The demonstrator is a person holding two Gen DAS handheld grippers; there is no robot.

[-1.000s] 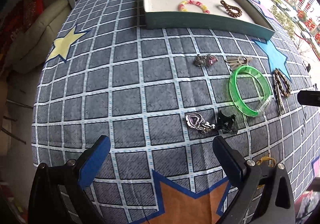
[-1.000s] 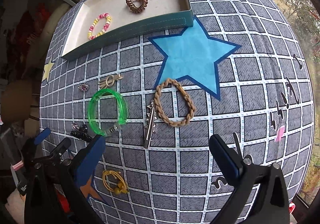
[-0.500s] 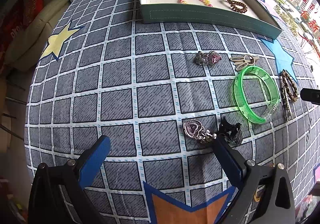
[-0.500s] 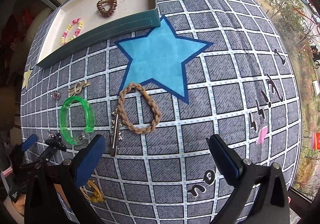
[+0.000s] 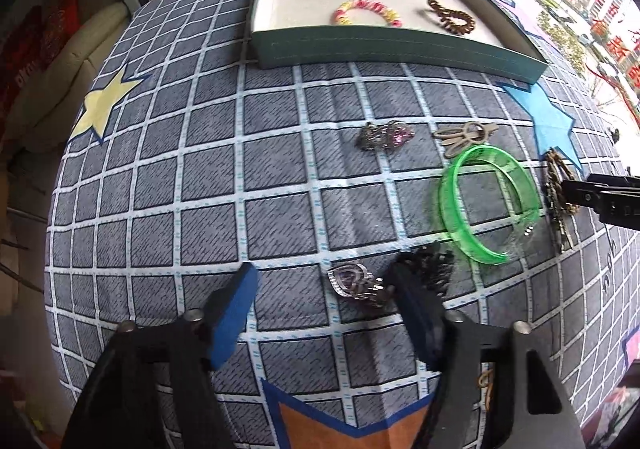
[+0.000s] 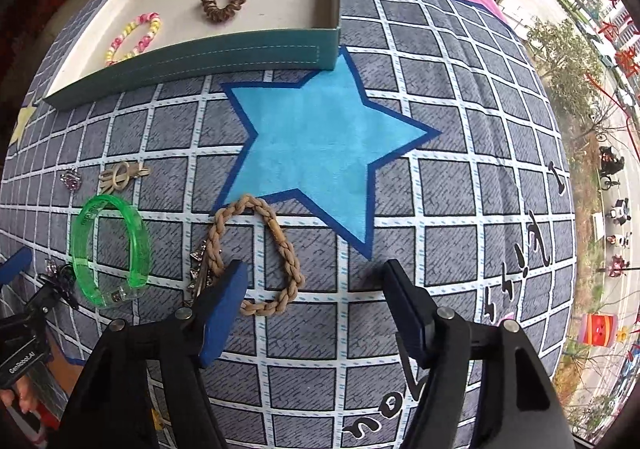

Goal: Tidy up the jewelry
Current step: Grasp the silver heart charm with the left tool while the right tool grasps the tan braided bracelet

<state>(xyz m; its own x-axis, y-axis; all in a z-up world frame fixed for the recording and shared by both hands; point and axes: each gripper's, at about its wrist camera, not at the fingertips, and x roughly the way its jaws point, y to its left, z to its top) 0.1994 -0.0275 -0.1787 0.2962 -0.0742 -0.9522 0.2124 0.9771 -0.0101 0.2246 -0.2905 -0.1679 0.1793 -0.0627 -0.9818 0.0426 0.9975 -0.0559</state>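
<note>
Left wrist view is showing the left gripper (image 5: pixel 328 289) standing open around a silver heart-shaped pendant (image 5: pixel 354 283). Right gripper (image 6: pixel 316 289), released, is hovering beside a braided tan bracelet (image 6: pixel 256 249). Ahead, only two pieces are lying in the teal tray (image 5: pixel 400 49); most are waiting.

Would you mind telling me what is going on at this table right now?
A person is sorting jewelry into a green tray, which already holds a beaded bracelet and a coil hair tie. The open left tool brackets a silver heart charm; the open right tool hovers over a braided bracelet.
</note>
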